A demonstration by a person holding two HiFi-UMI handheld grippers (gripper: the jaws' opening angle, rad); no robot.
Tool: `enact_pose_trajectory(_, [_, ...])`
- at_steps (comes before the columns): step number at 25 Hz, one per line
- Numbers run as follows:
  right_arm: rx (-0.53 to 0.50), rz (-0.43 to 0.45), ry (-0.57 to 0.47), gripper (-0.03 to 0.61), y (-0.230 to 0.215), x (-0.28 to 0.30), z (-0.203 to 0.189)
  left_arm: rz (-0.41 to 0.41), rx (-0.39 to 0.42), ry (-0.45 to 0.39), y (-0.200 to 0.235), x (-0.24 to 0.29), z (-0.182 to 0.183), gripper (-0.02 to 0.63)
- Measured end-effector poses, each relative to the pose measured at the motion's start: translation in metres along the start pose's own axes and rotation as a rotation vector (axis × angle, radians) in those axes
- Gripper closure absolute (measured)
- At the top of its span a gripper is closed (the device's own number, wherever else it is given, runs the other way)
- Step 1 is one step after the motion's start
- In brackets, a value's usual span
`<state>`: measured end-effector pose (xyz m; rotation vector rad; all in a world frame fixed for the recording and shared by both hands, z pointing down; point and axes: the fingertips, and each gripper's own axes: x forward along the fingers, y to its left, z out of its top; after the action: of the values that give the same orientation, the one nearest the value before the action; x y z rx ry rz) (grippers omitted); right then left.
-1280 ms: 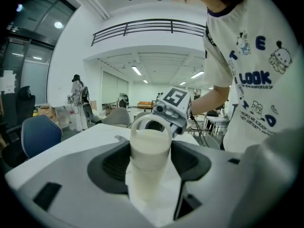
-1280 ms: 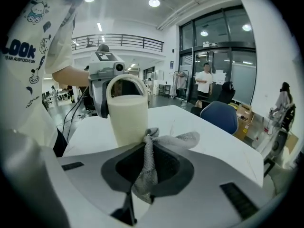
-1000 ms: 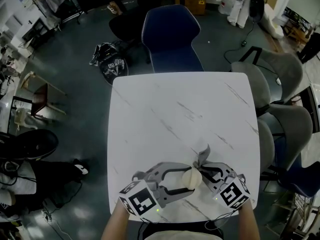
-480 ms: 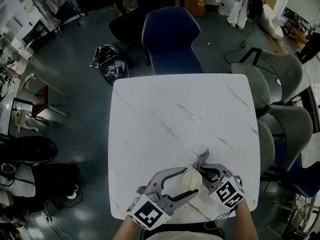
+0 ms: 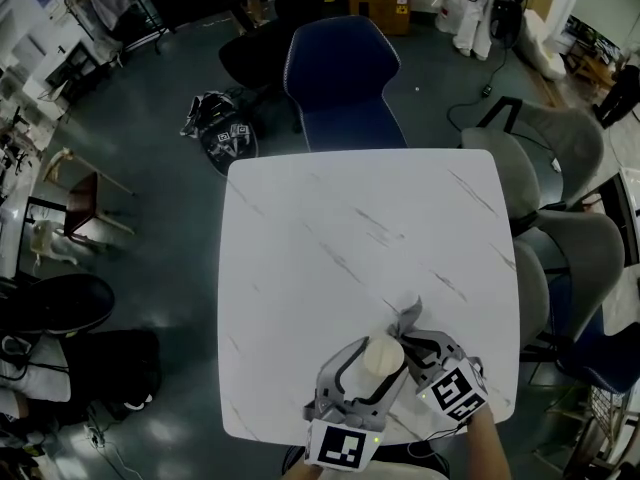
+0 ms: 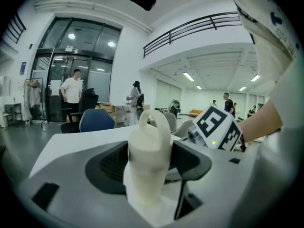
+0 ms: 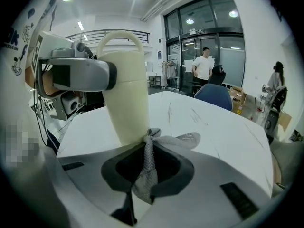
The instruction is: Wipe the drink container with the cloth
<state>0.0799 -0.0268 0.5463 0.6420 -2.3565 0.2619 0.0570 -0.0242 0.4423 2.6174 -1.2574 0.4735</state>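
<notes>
A cream drink container (image 5: 381,356) with a loop handle on top stands near the table's front edge. My left gripper (image 5: 372,363) is shut on the drink container (image 6: 147,158), its jaws around the body. My right gripper (image 5: 408,340) sits just right of it, shut on a grey mesh cloth (image 5: 405,314). In the right gripper view the cloth (image 7: 151,164) hangs bunched between the jaws and touches the drink container (image 7: 124,89) low on its side.
The white marble table (image 5: 330,228) stretches away in front of me. A blue chair (image 5: 342,78) stands at its far side and grey chairs (image 5: 560,238) along the right. A black bag (image 5: 222,128) lies on the floor.
My left gripper has swung from the left side round to the front of the drink container, still holding it. The right gripper and cloth have barely moved.
</notes>
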Motion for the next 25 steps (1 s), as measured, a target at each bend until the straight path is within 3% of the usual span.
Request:
enact_pose_trajectory(4, [-0.007,-0.001,0.008,0.528,0.0,-0.001,-0.001,0.027,0.001,-0.029,-0.001,0.004,0.003,0.33])
enact_pose_trajectory(8, [-0.016,0.013,0.004,0.528,0.006,-0.005,0.002,-0.022,0.009,-0.064,0.003,0.001,0.004,0.33])
enact_pose_trajectory(25, [-0.114,0.124,0.066,0.528,0.034,-0.005,-0.003,-0.444,0.179,-0.013,-0.002,-0.01,-0.007,0.33])
